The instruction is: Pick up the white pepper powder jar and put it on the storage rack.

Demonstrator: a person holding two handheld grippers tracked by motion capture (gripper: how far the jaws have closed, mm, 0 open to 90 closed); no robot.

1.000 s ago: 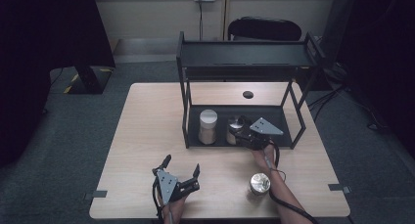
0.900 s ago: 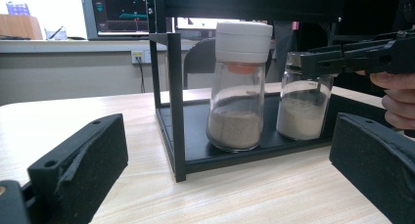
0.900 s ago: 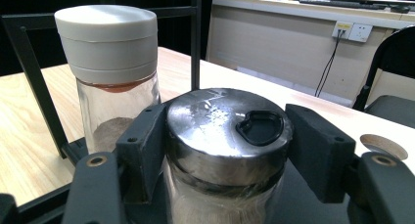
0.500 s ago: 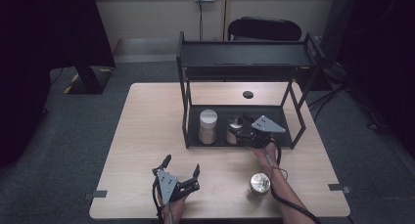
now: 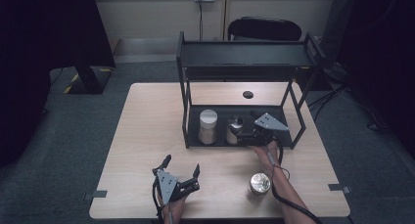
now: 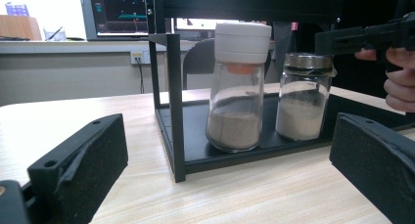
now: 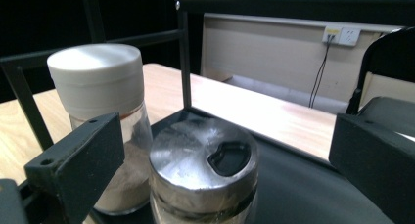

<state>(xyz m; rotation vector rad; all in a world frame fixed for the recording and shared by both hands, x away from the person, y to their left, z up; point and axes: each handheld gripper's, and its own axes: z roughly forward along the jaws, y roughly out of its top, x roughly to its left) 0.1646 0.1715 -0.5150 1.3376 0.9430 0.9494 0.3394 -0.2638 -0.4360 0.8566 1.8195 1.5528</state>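
On the lower shelf of a black rack [image 5: 185,111] stand a white-lidded jar [image 5: 208,126] and a metal-lidded shaker jar [image 5: 235,128], both with pale powder. My right gripper [image 5: 242,133] reaches in from the right. Its jaws have just been opening and now stand wide on either side of the shaker jar [image 7: 203,170], pads off it. The white-lidded jar [image 7: 98,82] is just behind its left jaw. My left gripper [image 5: 182,163] rests open near the table's front edge with nothing between its jaws. It faces the rack and both jars [image 6: 240,92] [image 6: 303,97].
A second metal-lidded jar [image 5: 259,184] stands on the table by the right forearm. A small black round thing [image 5: 248,94] lies behind the rack. The rack's upper shelf [image 5: 244,55] overhangs the jars. A chair [image 5: 264,28] stands beyond the table.
The right gripper's jaws have spread apart and let go of the shaker jar on the shelf. Both hands have stayed in place.
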